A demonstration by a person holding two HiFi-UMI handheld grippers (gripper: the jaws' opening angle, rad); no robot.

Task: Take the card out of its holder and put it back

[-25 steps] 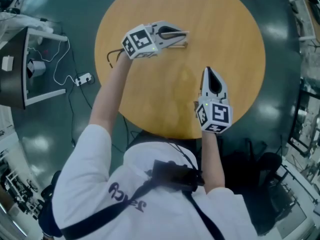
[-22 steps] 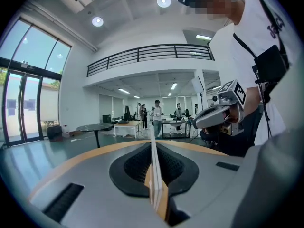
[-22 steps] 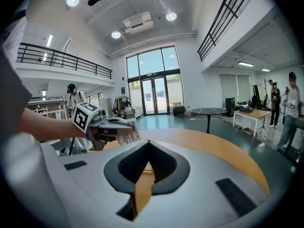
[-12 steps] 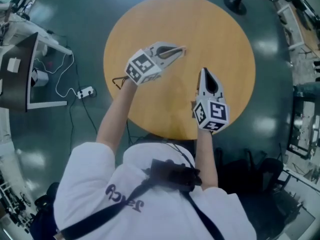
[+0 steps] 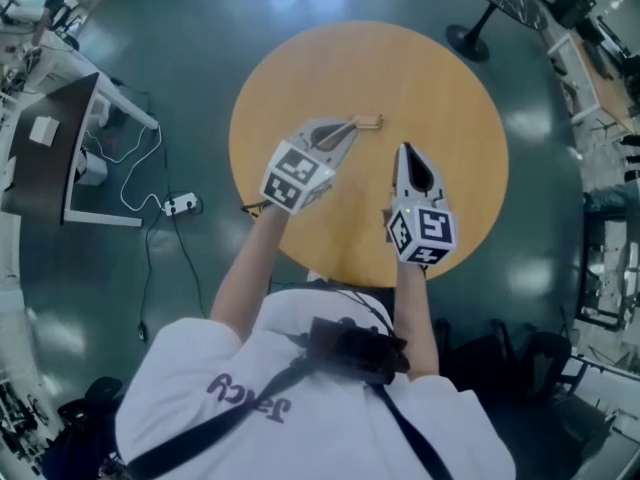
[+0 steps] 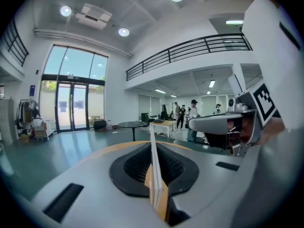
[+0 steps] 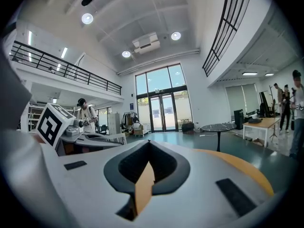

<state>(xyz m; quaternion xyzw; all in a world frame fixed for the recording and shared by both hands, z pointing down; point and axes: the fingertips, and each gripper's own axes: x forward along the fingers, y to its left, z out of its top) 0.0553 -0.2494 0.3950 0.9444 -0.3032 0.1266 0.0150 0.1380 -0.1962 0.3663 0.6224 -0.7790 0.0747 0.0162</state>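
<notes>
In the head view, the left gripper point(image 5: 352, 126) pinches the thin card holder point(image 5: 372, 121) over the middle of a round, smooth wooden table point(image 5: 460, 98). The right gripper point(image 5: 403, 151) is just beside it, and a white cable point(image 5: 140, 163) trails over the glossy dark-green floor point(image 5: 200, 28) off the table's left edge. The left gripper view shows ribbed black pads point(image 6: 135, 167) clamped on that flat white-and-tan holder, seen edge-on. In the right gripper view the jaws meet at the tips with nothing between them.

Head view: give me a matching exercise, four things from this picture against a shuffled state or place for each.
Things:
1. left tongs
2. right tongs
3. table
4. power strip

States or places:
a. on the floor
b. shut, nothing held
c. round, tan top
d. shut on the card

Pairs: 1-d, 2-b, 3-c, 4-a
</notes>
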